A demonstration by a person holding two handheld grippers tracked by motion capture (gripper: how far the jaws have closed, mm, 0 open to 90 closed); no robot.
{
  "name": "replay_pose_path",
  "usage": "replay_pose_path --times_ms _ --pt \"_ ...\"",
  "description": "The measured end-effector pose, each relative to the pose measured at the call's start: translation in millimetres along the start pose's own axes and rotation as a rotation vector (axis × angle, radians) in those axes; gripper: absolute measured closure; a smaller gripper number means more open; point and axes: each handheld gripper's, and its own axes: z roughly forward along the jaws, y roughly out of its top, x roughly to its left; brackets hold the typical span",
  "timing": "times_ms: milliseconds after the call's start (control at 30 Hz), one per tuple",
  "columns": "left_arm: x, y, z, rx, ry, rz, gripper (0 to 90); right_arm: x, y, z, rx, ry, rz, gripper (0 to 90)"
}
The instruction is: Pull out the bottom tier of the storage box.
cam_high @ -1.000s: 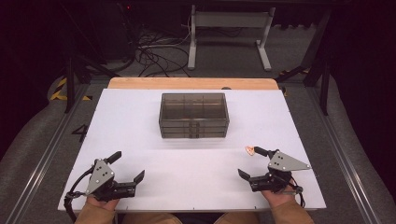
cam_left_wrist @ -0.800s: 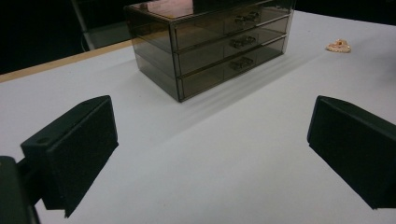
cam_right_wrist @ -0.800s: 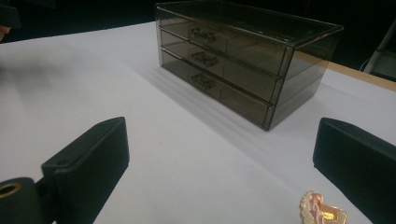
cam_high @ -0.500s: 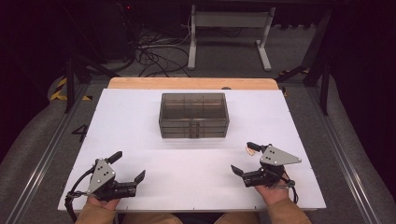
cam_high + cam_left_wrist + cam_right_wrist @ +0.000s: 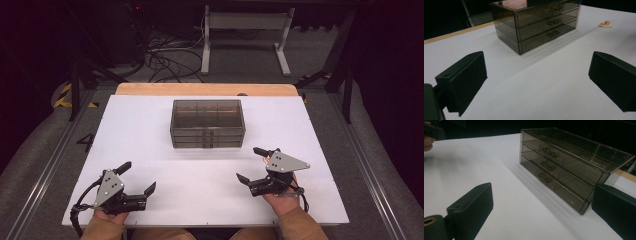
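Observation:
A smoky transparent drawer box (image 5: 207, 124) with three drawers stands shut in the middle of the white table (image 5: 150, 125). A small orange-pink piece (image 5: 261, 159) lies on the table right of the box's front, also seen as the piece (image 5: 605, 24) in the left gripper view. My right gripper (image 5: 251, 164) is open, held just above the table with its far jaw beside that piece, and faces the drawer box (image 5: 564, 167). At the near left, my left gripper (image 5: 137, 177) is open and empty, pointing toward the drawer box (image 5: 536, 25).
A wooden strip (image 5: 205, 89) runs along the table's far edge. Beyond it are cables and a desk frame (image 5: 245, 30) on the floor. Open white surface lies between the grippers and the box.
My right gripper has shifted left and turned toward the drawer box, its far jaw now over by the small piece. The left gripper has stayed put.

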Motion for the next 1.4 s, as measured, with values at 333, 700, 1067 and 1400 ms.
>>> replay_pose_path --times_ms 333,700,1067,1400 --pt "-0.3 0.2 0.0 -0.002 -0.002 0.001 2.5 -1.3 12.5 15.4 0.002 0.016 -0.004 4.8" --pt "-1.1 0.3 -0.2 -0.006 -0.005 -0.004 2.6 2.3 19.3 30.1 0.034 0.021 -0.035 6.2" --pt "-1.4 0.7 -1.4 -0.012 -0.006 -0.008 2.7 15.8 20.2 34.2 0.076 -0.015 -0.109 13.0" --pt "-0.9 0.9 -1.5 -0.011 -0.004 -0.004 2.7 25.9 19.9 32.6 0.073 -0.064 -0.176 25.8"
